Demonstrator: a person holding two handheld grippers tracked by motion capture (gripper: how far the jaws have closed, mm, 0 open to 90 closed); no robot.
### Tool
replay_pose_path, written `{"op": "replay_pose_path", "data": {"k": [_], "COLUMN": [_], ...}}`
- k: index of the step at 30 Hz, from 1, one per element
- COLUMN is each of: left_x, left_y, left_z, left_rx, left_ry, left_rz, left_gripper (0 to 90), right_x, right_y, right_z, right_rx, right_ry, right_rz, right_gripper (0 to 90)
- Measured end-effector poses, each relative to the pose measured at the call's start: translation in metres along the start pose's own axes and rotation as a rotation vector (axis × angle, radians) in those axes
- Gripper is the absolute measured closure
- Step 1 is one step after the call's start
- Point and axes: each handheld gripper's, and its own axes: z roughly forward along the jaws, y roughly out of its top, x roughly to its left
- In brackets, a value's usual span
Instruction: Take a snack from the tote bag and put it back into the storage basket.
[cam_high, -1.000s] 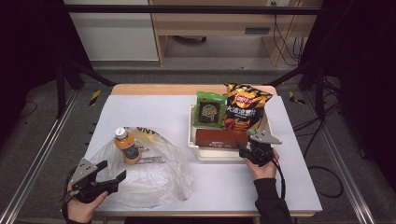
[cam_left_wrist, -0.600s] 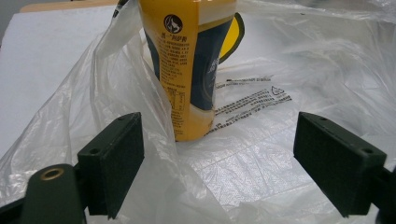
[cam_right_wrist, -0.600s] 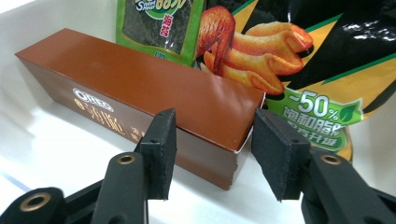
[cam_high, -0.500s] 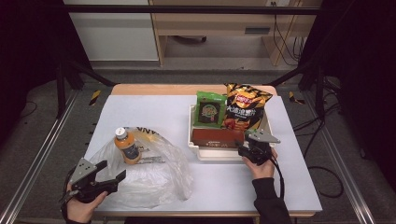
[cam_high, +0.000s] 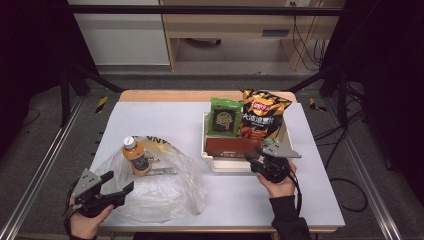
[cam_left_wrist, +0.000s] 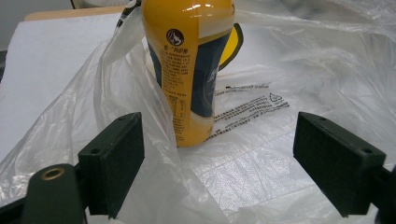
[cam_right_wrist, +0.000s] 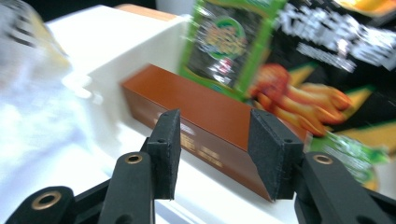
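Box (cam_right_wrist: 210, 121), brown, lies in white tray (cam_high: 212, 161), just ahead of right gripper (cam_right_wrist: 212, 149); jaws part open, empty. Left gripper (cam_left_wrist: 217, 163) wide open over plastic bag (cam_left_wrist: 261, 154), facing bottle (cam_left_wrist: 194, 65).

Layout of my worktable, seen from above.
At my left, a bottle (cam_high: 135, 156) stands upright in a plastic bag (cam_high: 160, 187); at my right, a tray (cam_high: 208, 150) holds a box (cam_high: 230, 147) in front, with a seaweed packet (cam_high: 224, 117) and a chip bag (cam_high: 261, 116) behind it.
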Motion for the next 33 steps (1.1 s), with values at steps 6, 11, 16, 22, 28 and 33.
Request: {"op": "replay_pose_path", "data": {"k": [6,11,16,22,28,33], "left_x": [0.0,0.001,0.003,0.006,0.008,0.008], "left_y": [0.0,0.0,0.0,-0.001,-0.001,0.001], "left_z": [0.0,-0.001,-0.002,-0.004,-0.004,-0.002], "left_rx": [-0.004,-0.007,-0.01,-0.014,-0.014,-0.016], "left_ry": [0.001,0.004,0.01,0.019,0.029,0.035], "left_rz": [-0.002,-0.005,-0.006,-0.012,-0.018,-0.013], "left_gripper": [16.4,16.4,16.5,16.6,16.9,18.1], "right_x": [0.021,0.04,0.059,0.088,0.123,0.142], "right_y": [0.015,0.028,0.04,0.058,0.072,0.076], "right_z": [-0.008,-0.011,-0.007,0.002,0.014,0.025], "right_rx": [-0.047,-0.072,-0.083,-0.118,-0.141,-0.137], "right_ry": [0.079,0.134,0.19,0.26,0.335,0.376], "right_rz": [0.006,-0.013,-0.021,-0.038,-0.052,-0.069], "right_gripper": [53.4,53.1,50.9,46.0,39.4,41.8]}}
